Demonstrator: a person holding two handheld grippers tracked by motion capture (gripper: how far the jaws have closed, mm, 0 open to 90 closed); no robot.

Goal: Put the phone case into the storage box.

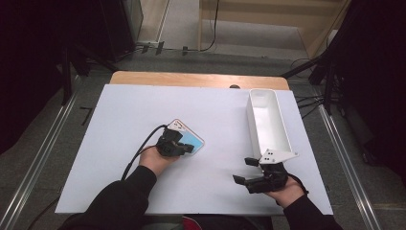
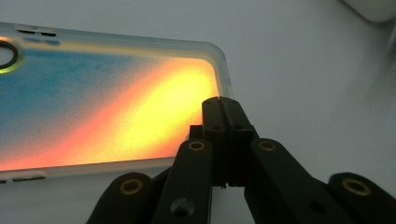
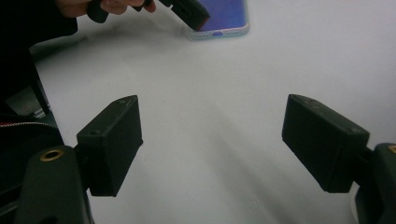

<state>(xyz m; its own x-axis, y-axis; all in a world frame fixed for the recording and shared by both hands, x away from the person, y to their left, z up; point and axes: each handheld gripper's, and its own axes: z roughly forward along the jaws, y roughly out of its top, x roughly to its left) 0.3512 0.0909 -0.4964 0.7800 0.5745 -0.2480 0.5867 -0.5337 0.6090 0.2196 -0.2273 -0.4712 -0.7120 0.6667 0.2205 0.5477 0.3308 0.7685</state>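
Note:
A phone case [image 1: 195,139] with a blue, orange and yellow back lies flat on the white board [image 1: 124,110] left of centre. In the left gripper view the phone case [image 2: 116,93] shows a clear rim. My left gripper [image 1: 187,148] is shut, its two jaws pressed together with nothing between them, and its tips [image 2: 223,103] sit over the case's near corner. My right gripper [image 1: 244,170] stands open near the board's front right, low over the bare surface. In the right gripper view the right gripper [image 3: 212,140] faces the phone case [image 3: 224,16] and the left gripper [image 3: 192,10] farther off.
A long white tray [image 1: 280,129] stands at the right of the board, just beyond my right gripper; a corner of the tray [image 2: 373,7] shows in the left gripper view. A wooden table edge [image 1: 191,79] runs behind the board. Dark stands flank both sides.

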